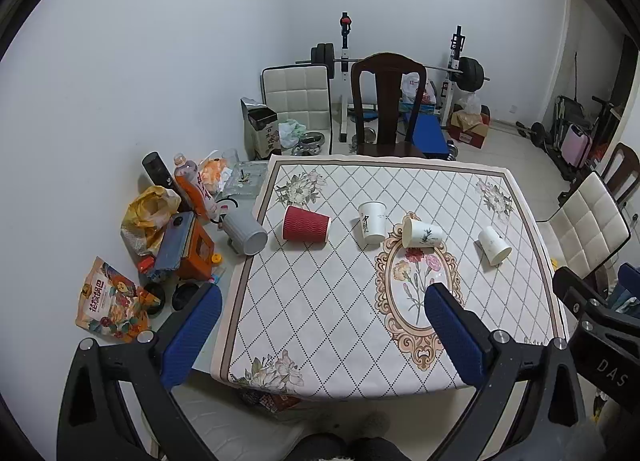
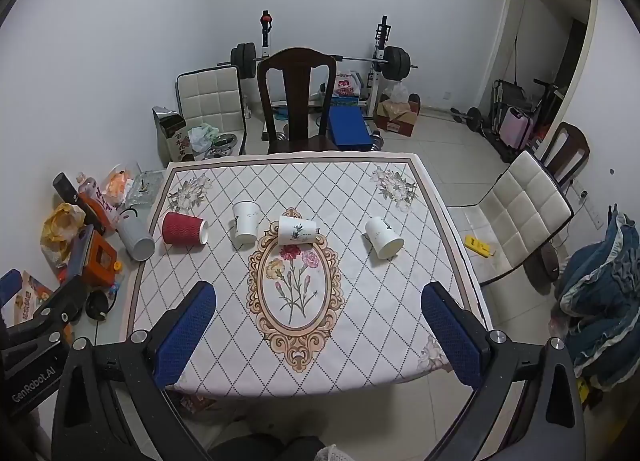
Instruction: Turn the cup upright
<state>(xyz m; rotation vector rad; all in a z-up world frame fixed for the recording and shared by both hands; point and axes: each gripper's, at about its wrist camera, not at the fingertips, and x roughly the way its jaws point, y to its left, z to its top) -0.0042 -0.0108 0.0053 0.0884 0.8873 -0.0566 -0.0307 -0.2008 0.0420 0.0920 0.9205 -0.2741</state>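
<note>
Hovering near the table [image 2: 440, 221] edge, both grippers, left [image 1: 320, 325] and right [image 2: 318, 325], fingers wide apart, empty. Red cup [image 2: 184, 229] lies tipped left of the floral oval [image 2: 296, 293], likely first target.

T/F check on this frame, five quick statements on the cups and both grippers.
1. The red cup lies on its side. True.
2. The left gripper is shut on a cup. False: it is open and holds nothing.
3. Three white cups are on the tablecloth. True: one stands mouth up, the middle one and the right one lie on their sides.
4. The right gripper touches the middle cup. False: it is open, well short of the cups.
5. The grey cup stands on the flower oval. False: it lies tipped off the tablecloth's left edge.
</note>
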